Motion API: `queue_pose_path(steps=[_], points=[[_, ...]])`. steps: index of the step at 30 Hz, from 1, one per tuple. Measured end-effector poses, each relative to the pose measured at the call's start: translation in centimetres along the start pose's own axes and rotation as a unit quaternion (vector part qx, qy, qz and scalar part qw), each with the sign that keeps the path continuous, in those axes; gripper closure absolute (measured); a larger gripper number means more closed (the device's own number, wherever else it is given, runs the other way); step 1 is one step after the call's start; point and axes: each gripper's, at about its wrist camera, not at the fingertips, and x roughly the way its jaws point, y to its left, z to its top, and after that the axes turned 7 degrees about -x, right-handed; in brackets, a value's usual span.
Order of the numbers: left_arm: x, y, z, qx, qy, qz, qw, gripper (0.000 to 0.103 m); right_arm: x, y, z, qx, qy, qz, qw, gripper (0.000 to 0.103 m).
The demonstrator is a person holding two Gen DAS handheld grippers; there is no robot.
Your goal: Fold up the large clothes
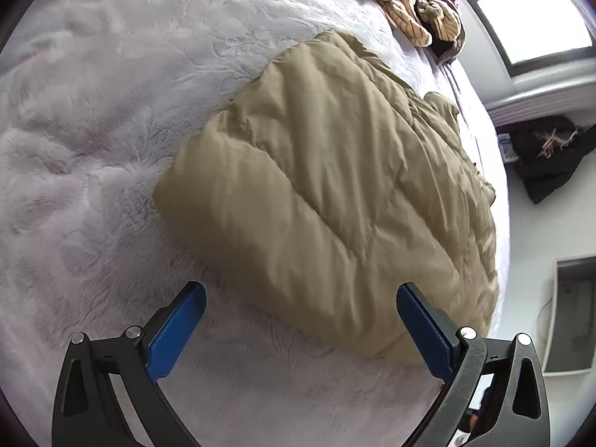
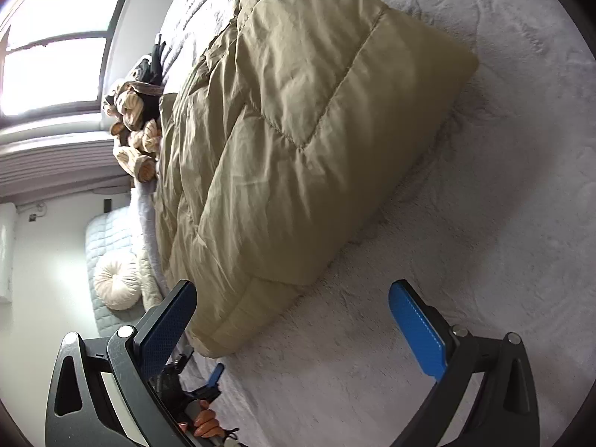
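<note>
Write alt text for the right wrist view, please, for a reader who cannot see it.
A folded tan puffer jacket lies on a pale plush bedspread, ahead of the open, empty right gripper. A striped brown garment is bunched beyond it near a bright window.

The jacket lay on the bed, ahead of both grippers. A second garment lay behind it near the window. A cushion sat beside the bed.

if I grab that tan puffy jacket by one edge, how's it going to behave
The tan puffy jacket looks quilted and lofty, so probably light but floppy, likely unfolding if lifted. Its smooth shell may slip between the blue pads.
</note>
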Motion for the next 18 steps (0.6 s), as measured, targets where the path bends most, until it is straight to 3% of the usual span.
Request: queue_pose_path(steps=[8, 14, 18], points=[[2.9, -0.4, 1.4, 0.007, -0.008, -0.021, 0.9997, 0.0, 1.8, -0.7, 1.2, 0.002, -0.01, 0.051, 0.999, 0.0], [5.2, -1.0, 2.4, -0.029, -0.032, -0.037, 0.9984, 0.0, 4.2, -1.2, 3.2, 0.019, -0.025, 0.098, 0.995, 0.0], [6.1, -1.6, 3.2, -0.067, -0.054, -0.023, 0.996, 0.003, 5.9, -1.3, 4.3, 0.027, -0.028, 0.113, 0.993, 0.0]])
